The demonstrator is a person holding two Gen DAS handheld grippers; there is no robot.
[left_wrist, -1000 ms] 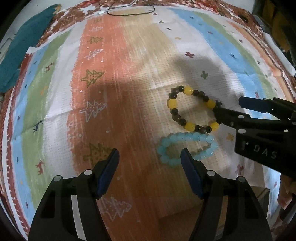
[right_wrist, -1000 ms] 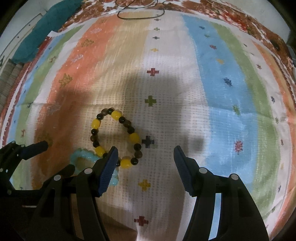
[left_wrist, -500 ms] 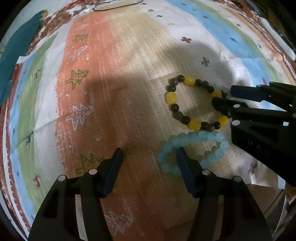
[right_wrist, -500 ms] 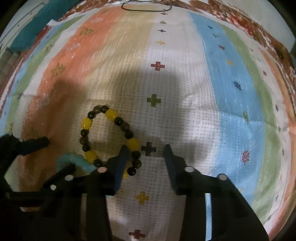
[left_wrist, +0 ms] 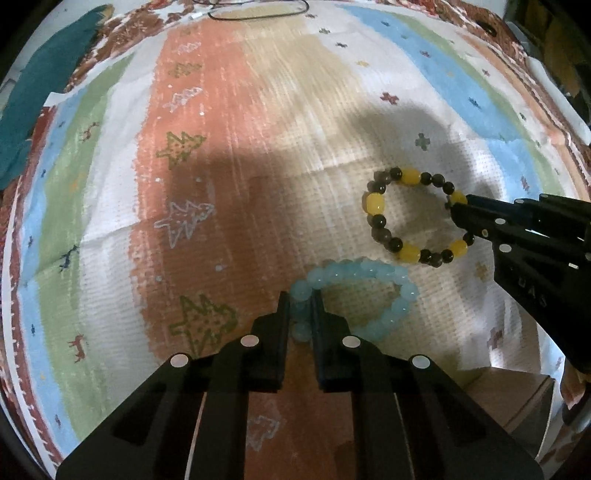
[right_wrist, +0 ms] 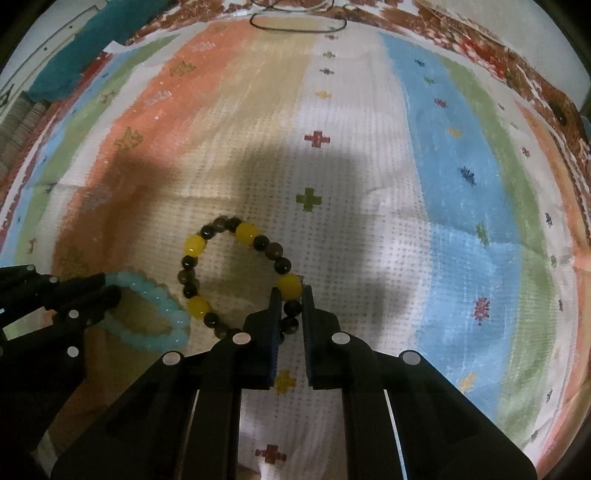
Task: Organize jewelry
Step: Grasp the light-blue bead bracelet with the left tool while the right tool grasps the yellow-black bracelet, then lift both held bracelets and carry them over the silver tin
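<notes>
A pale blue bead bracelet [left_wrist: 400,295] lies on the striped cloth [left_wrist: 221,147]. My left gripper [left_wrist: 300,301] points down at its left end, jaws closing tight with the pads pressing blue beads between them. Beside it lies a bracelet of yellow and dark beads [left_wrist: 375,203]. My right gripper [right_wrist: 290,295] has its jaws closing on the right side of the yellow and dark bracelet [right_wrist: 245,232], with dark beads pinched between the pads. In the right wrist view the left gripper [right_wrist: 109,286] grips the blue bracelet [right_wrist: 162,299] at the left. The right gripper [left_wrist: 456,212] comes in from the right in the left wrist view.
A teal cloth [left_wrist: 44,81] lies at the far left edge of the striped cloth. A loop of thin black cord [right_wrist: 295,26] rests at the far edge. A brown surface [left_wrist: 517,398] shows beyond the cloth's near right edge.
Both grippers have gone from wide open to shut. The left one closed on the blue bracelet's left end, the right one on the yellow and dark bracelet's right side. The bracelets stayed put.
</notes>
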